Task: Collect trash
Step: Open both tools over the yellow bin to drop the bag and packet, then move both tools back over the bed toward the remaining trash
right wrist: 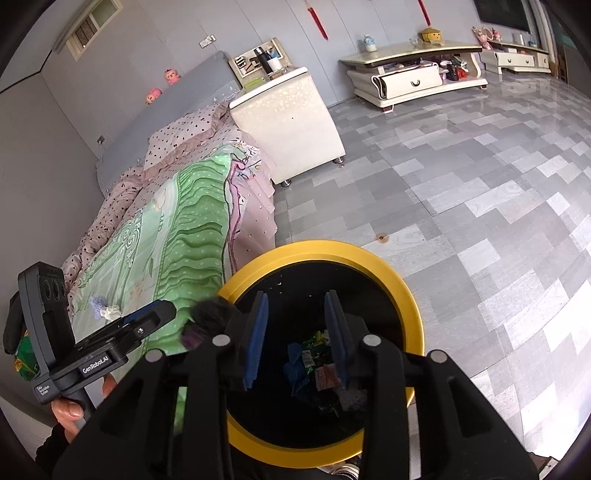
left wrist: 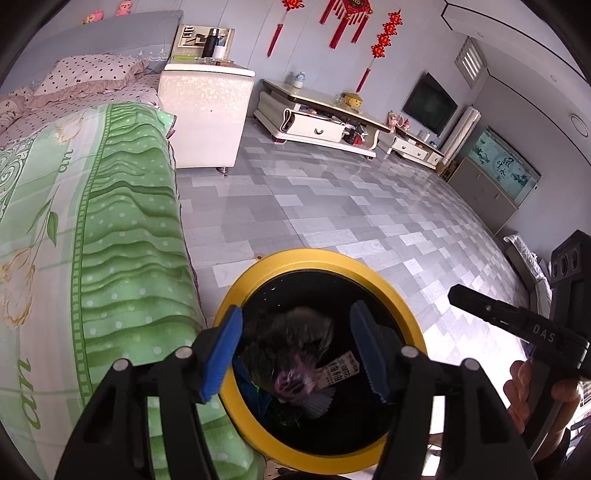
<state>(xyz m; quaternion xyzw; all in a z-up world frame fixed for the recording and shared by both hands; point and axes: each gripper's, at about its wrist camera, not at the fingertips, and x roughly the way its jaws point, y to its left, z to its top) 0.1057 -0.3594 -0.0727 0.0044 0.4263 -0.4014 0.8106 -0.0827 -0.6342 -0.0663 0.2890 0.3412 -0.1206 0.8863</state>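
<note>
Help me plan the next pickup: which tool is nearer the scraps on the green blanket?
Left. The left tool hangs at the bin rim beside the blanket; right tool over the bin's middle, farther from the scraps.

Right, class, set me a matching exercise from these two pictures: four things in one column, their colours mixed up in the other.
Things:
1. bin rim
2. blanket
3. wall ornaments
4. bedside cabinet

Colours:
A. red
B. white
C. yellow
D. green

Pairs: 1-C, 2-D, 3-A, 4-B
</note>
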